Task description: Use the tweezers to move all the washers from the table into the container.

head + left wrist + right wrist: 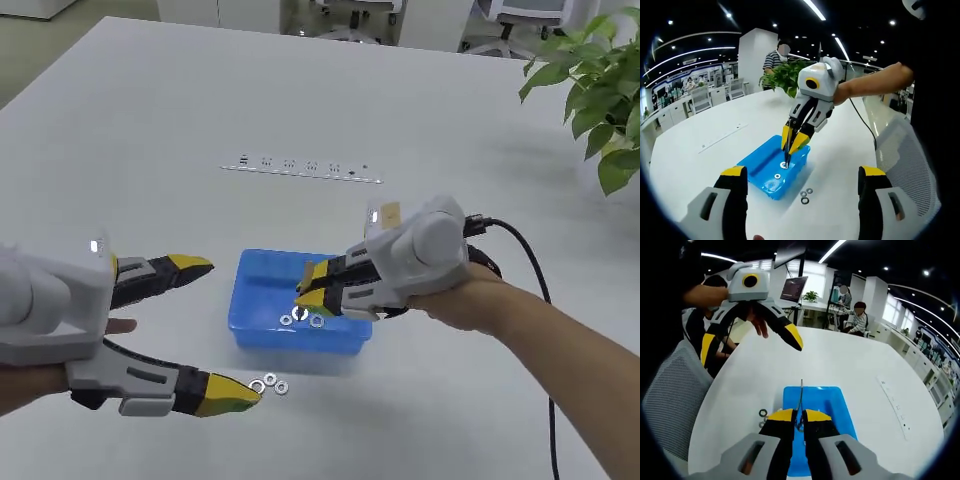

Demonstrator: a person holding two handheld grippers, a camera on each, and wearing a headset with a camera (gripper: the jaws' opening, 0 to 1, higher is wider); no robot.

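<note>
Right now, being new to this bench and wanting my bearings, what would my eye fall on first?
The bright blue container at the middle of the white table, with washers inside. Over it the right hand-held gripper pinches tweezers, tips down in the container. The left hand-held gripper hangs wide open by three loose washers on the table.
</note>
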